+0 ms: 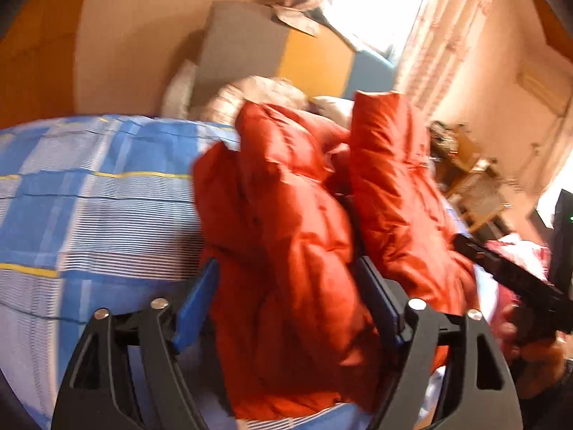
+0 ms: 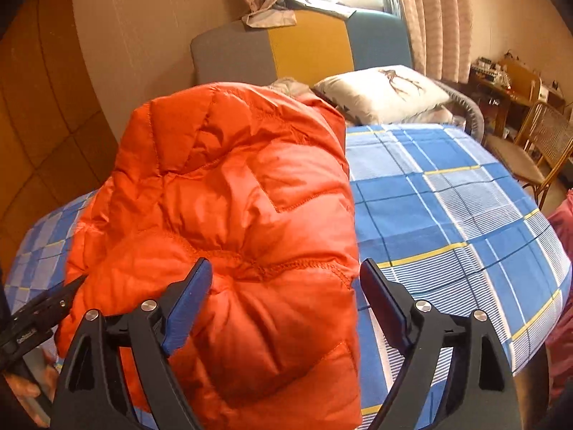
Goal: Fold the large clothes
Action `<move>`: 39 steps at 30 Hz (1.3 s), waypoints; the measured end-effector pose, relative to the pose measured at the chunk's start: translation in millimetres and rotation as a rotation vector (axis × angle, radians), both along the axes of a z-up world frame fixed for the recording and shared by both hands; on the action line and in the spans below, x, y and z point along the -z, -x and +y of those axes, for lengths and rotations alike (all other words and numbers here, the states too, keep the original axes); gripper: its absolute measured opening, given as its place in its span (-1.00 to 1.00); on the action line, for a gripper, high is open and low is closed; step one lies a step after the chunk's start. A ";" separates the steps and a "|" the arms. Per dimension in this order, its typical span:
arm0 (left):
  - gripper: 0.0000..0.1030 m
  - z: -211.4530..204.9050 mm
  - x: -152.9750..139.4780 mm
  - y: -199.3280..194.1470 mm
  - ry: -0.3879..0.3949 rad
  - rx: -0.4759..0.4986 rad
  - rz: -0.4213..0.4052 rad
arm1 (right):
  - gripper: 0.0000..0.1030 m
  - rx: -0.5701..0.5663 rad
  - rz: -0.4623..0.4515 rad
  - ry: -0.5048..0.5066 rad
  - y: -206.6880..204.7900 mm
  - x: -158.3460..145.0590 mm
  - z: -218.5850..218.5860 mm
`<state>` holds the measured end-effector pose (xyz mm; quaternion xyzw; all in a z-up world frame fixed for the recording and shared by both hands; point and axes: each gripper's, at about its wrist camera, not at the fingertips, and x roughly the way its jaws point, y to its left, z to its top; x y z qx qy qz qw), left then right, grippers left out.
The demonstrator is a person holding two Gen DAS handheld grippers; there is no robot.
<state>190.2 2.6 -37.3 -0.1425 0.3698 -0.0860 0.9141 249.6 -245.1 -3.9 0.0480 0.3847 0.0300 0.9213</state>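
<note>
An orange puffer jacket point(image 1: 304, 222) lies bunched on a bed with a blue checked sheet point(image 1: 93, 193). My left gripper point(image 1: 286, 297) is open, its blue-padded fingers either side of a thick fold of the jacket. In the right wrist view the jacket point(image 2: 229, 215) is a folded bundle on the sheet point(image 2: 447, 208). My right gripper point(image 2: 286, 304) is open, with the jacket's near right corner between its fingers. The right gripper's body shows at the right of the left view point(image 1: 519, 279). The left gripper shows at the left edge of the right view point(image 2: 39, 308).
A grey, yellow and blue headboard point(image 2: 304, 46) and a white pillow point(image 2: 383, 93) stand at the bed's far end. Curtains point(image 2: 437, 18) hang by a bright window. A wicker chair point(image 2: 537, 143) and cluttered desk point(image 2: 501, 79) stand right of the bed. Pink fabric point(image 2: 562, 222) lies at the right edge.
</note>
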 end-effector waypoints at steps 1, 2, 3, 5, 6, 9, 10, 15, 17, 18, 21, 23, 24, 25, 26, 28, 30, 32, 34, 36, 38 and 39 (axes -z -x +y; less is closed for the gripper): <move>0.55 -0.3 -2.3 3.2 0.008 0.005 -0.005 | 0.68 0.002 -0.005 0.007 2.9 -2.5 1.7; 0.61 -1.9 -4.9 7.2 -0.004 -0.002 -0.011 | 0.69 -0.001 -0.012 0.011 6.0 -5.2 3.3; 0.68 -4.2 -7.1 10.0 -0.032 -0.019 -0.018 | 0.71 -0.001 -0.023 0.019 9.3 -7.2 4.9; 0.71 -7.8 -12.7 18.3 -0.057 -0.034 -0.035 | 0.71 0.002 -0.036 0.032 16.8 -11.3 9.9; 0.82 -8.4 -15.0 20.3 -0.066 -0.043 -0.040 | 0.71 0.007 -0.041 0.032 20.5 -12.0 11.1; 0.86 -12.6 -25.1 40.7 -0.110 -0.083 -0.070 | 0.71 0.042 -0.046 0.030 33.1 -15.8 14.3; 0.90 -13.7 -28.0 46.5 -0.131 -0.099 -0.076 | 0.71 0.040 -0.053 0.029 40.9 -18.9 17.2; 0.96 -18.9 -33.4 74.0 -0.173 -0.123 -0.087 | 0.81 0.052 -0.092 0.088 77.6 -28.1 37.7; 0.96 -21.4 -33.6 89.3 -0.181 -0.129 -0.096 | 0.82 0.036 -0.111 0.108 91.7 -29.6 46.0; 0.96 -21.8 -31.8 95.6 -0.181 -0.132 -0.098 | 0.87 0.031 -0.119 0.120 99.1 -29.6 50.5; 0.96 -21.4 -27.1 108.9 -0.190 -0.145 -0.094 | 0.91 0.024 -0.127 0.142 118.0 -26.6 59.9; 0.96 -22.0 -22.6 117.0 -0.200 -0.151 -0.091 | 0.93 0.019 -0.118 0.130 127.0 -22.9 60.7; 0.96 -22.4 -21.1 119.7 -0.206 -0.153 -0.093 | 0.93 0.021 -0.112 0.121 130.9 -21.1 59.9; 0.96 -22.7 -20.1 122.7 -0.209 -0.151 -0.093 | 0.93 0.027 -0.106 0.112 134.1 -19.6 58.0; 0.96 -22.8 -19.4 125.9 -0.211 -0.151 -0.094 | 0.93 0.031 -0.102 0.108 136.4 -19.9 58.3; 0.96 -24.5 -20.0 130.4 -0.229 -0.157 -0.102 | 0.93 0.041 -0.106 0.114 139.9 -19.5 56.5; 0.96 -28.5 -21.5 134.5 -0.253 -0.157 -0.112 | 0.93 0.056 -0.119 0.134 144.2 -19.1 55.3; 0.96 -35.4 -24.0 137.8 -0.285 -0.161 -0.118 | 0.93 0.065 -0.132 0.163 148.0 -21.2 52.5; 0.96 -40.1 -27.3 142.8 -0.298 -0.161 -0.144 | 0.93 0.085 -0.156 0.185 153.8 -24.7 47.8; 0.96 -42.3 -29.0 143.7 -0.295 -0.167 -0.134 | 0.93 0.099 -0.159 0.189 156.7 -26.3 42.4; 0.96 -45.1 -31.4 146.4 -0.299 -0.180 -0.136 | 0.93 0.115 -0.163 0.186 159.7 -27.5 37.4; 0.96 -45.7 -32.2 147.7 -0.301 -0.184 -0.142 | 0.93 0.128 -0.165 0.179 160.7 -27.9 34.4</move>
